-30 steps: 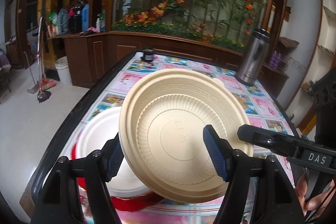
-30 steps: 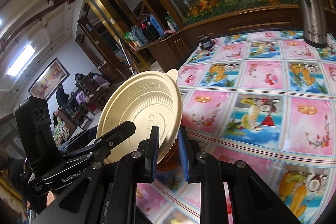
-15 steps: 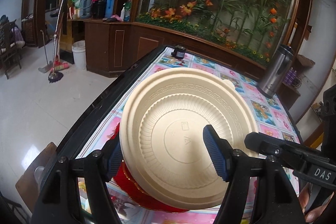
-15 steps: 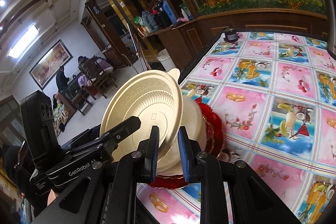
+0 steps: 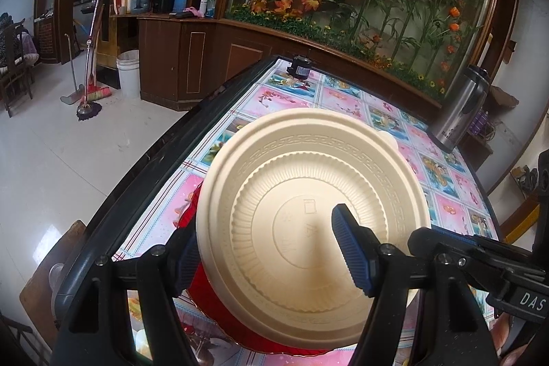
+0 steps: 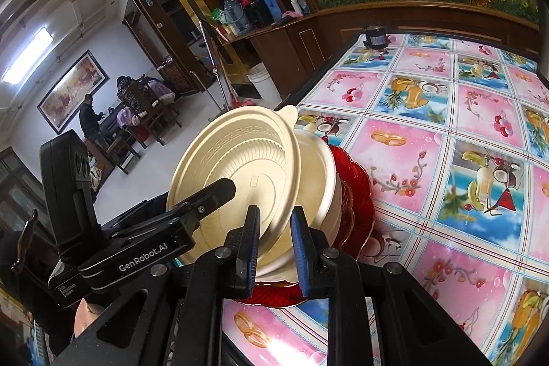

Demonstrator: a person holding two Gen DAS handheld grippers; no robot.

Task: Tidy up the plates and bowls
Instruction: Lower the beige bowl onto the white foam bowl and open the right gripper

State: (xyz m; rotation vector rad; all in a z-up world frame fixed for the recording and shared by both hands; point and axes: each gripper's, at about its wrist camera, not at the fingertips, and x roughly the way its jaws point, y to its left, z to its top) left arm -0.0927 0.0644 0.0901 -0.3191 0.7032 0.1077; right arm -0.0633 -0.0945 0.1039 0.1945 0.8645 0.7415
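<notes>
Two grippers on one cream plate (image 5: 308, 211). Right gripper (image 6: 274, 218) pinched tight on the near rim of that plate, blue pads close together, thin edge squeezed between them. Left gripper (image 5: 266, 225) spread wide, one blue pad in front of the plate's ribbed bottom, the other tucked behind the plate's left edge. Hard to tell whether pressing on the plate or only sitting by it, maybe just resting there.

Cream plate up off the table (image 6: 429, 143), tipped on its edge, bottom side turned to the left wrist camera, with a small tab at the top rim. Held over the near left part of the table, right by a small stack. In the stack, a white dish (image 6: 322, 167) on top and a red plate (image 6: 360, 194) with a wavy rim under it, flat on the cloth. Only a bit of red peeking out below the cream plate in the left wrist view.

Bright cloth all over the table, pink and blue squares with fruit and drinks. Well away from the stack, a tall steel flask (image 5: 459, 112) standing up near the right edge. At the far end, a small dark jar (image 5: 298, 67). Past the table, brown wood panels and lots of flowers behind glass.
</notes>
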